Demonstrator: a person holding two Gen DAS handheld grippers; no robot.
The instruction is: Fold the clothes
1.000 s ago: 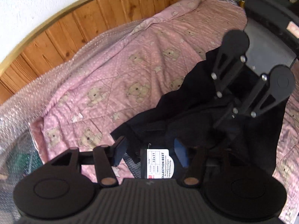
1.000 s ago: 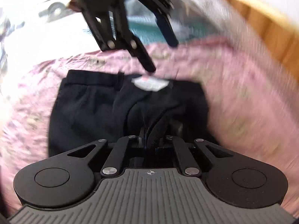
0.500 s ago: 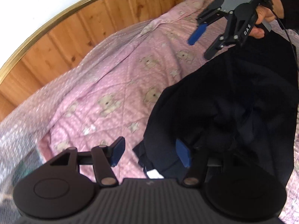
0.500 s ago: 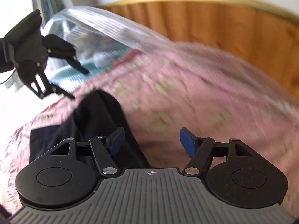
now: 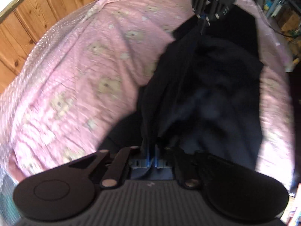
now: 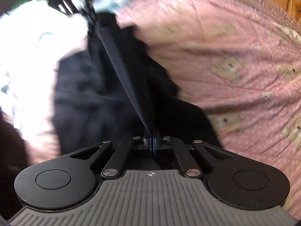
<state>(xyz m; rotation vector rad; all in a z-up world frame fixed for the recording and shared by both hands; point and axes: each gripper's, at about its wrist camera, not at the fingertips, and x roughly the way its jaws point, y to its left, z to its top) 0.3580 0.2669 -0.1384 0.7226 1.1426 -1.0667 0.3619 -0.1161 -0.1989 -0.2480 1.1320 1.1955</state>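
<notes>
Keep the edge taut between both grips and lower it evenly so the fold lands flat. The left gripper (image 5: 151,157) is clamped on the black trousers (image 5: 207,94) at 6 o'clock; the right gripper (image 6: 152,143) is clamped on the opposite end. The trousers lie on the pink quilt (image 5: 84,66) of the bed.

Daylight blows out the area left of the dark garment (image 6: 105,86); both fisheye views are motion-blurred, bending the bed's pink quilt (image 5: 79,71) at the edges.
</notes>
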